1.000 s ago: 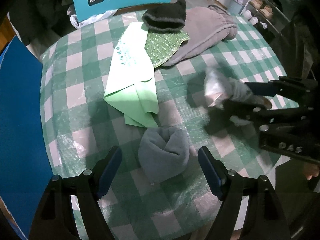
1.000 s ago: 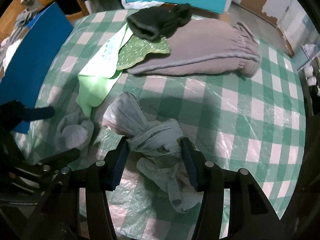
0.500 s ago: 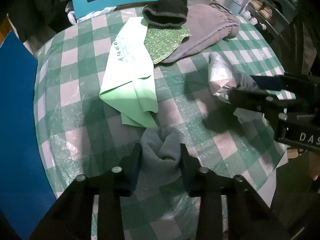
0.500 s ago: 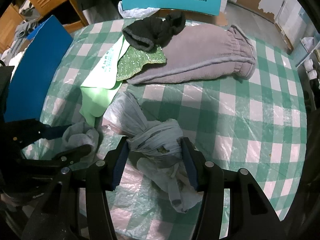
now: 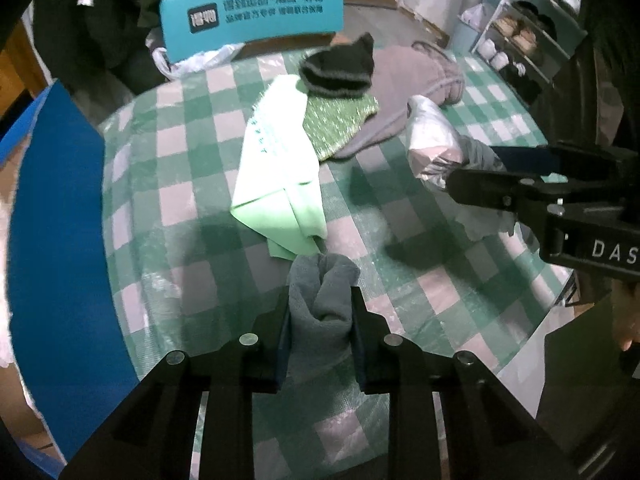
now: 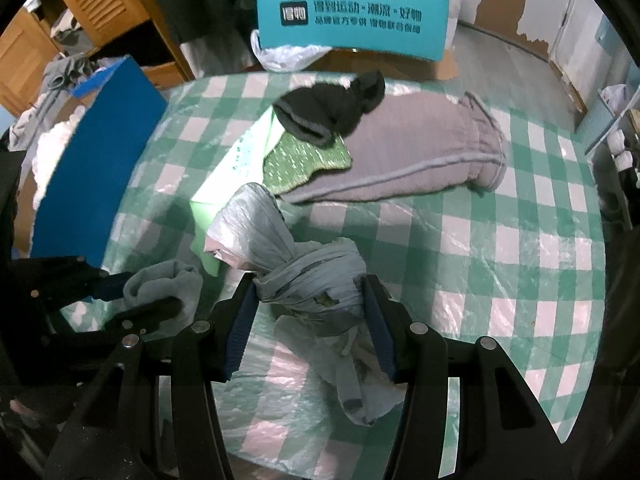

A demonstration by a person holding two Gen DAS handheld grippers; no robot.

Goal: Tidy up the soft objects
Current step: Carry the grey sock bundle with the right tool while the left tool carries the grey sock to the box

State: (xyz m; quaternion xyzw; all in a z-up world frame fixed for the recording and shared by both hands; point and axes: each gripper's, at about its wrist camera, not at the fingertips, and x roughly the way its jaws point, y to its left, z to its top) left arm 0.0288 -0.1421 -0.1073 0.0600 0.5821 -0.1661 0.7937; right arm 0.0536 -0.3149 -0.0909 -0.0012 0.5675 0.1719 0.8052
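My left gripper [image 5: 320,312] is closing its jaws on a rolled grey sock [image 5: 322,292], which sits pinched between the pads above the checked tablecloth [image 5: 180,184]. From the right wrist view the same sock [image 6: 164,286] shows at lower left in the left gripper [image 6: 132,294]. My right gripper [image 6: 310,308] is shut on a knotted grey plastic bag [image 6: 304,276] whose tail hangs down toward the camera. The bag [image 5: 436,144] and right gripper [image 5: 508,172] appear at the right of the left wrist view.
Farther back on the round table lie a light green folded sheet [image 5: 280,176], a sparkly green cloth [image 6: 304,160], a black knitted hat [image 6: 332,108] and grey sweatpants [image 6: 420,152]. A blue board [image 5: 52,240] stands at the table's left edge; a teal chair back [image 6: 352,20] is behind.
The left gripper's jaws closed from wide open onto the grey sock and lifted it. The right gripper kept its hold on the plastic bag and rose with it.
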